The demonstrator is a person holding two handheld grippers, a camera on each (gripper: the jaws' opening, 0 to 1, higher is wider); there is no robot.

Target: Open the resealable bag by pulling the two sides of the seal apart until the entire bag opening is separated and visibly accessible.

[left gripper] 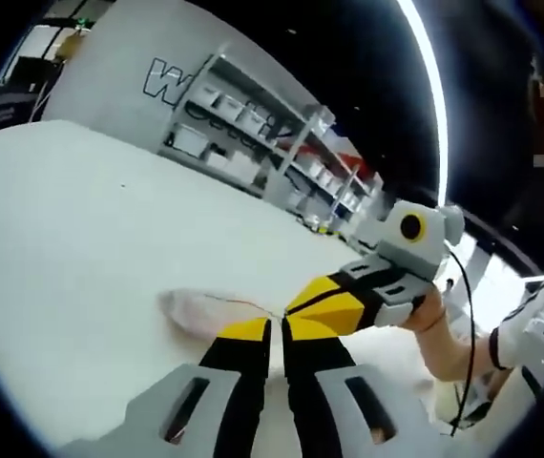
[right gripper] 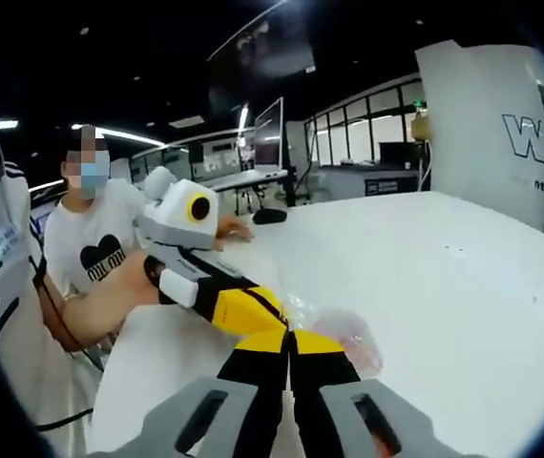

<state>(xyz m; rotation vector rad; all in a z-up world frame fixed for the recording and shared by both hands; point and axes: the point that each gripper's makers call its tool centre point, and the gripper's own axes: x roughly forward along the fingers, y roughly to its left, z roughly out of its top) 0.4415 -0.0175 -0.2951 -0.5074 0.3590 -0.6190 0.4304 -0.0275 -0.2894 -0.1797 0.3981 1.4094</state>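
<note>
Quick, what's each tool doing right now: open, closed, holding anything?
Left tool: closed on the edge of the clear, pinkish resealable plastic bag.
Right tool: closed on the same bag, tip to tip with the left.

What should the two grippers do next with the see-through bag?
Probably pull gently apart. The left gripper and right gripper both look shut on the bag at one spot of its edge, tips nearly touching, on the white table. No opening shows yet.
</note>
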